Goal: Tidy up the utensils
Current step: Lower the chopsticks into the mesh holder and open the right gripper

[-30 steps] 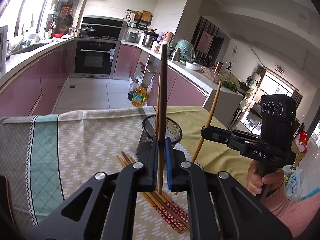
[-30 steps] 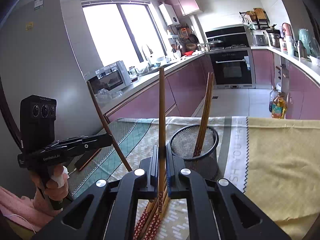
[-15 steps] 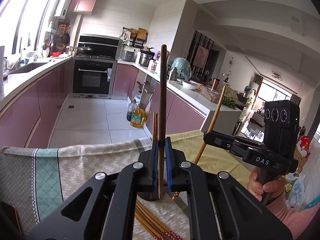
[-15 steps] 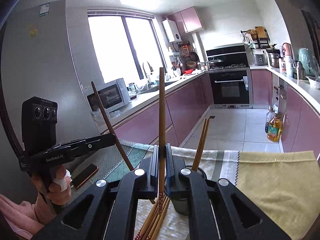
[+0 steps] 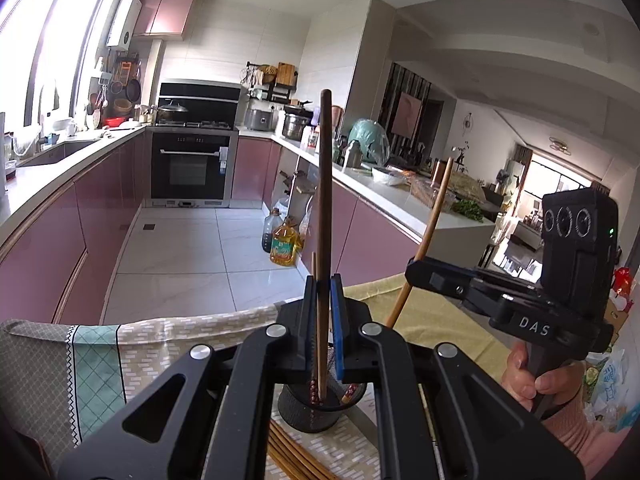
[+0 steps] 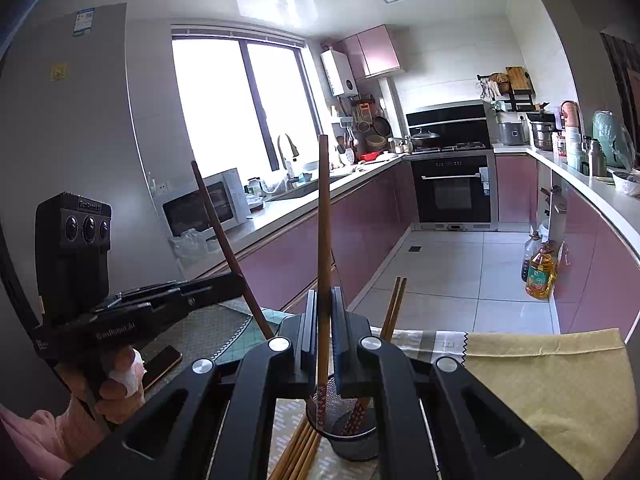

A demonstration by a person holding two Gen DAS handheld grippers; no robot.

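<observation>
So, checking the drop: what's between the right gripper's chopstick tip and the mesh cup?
Nothing: in the right wrist view the chopstick held by the right gripper hangs over the mesh cup.

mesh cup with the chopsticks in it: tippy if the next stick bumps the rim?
Probably light: the mesh cup is open wire. Likely top-heavy, since the chopsticks in it lean well above the rim. It may slide or catch on the tablecloth.

Our left gripper [image 5: 322, 320] clamps a dark chopstick [image 5: 324, 200] upright above the mesh holder [image 5: 316, 410], while beside it our right gripper [image 5: 416, 270] pinches a lighter chopstick [image 5: 434, 216], tilted.
</observation>
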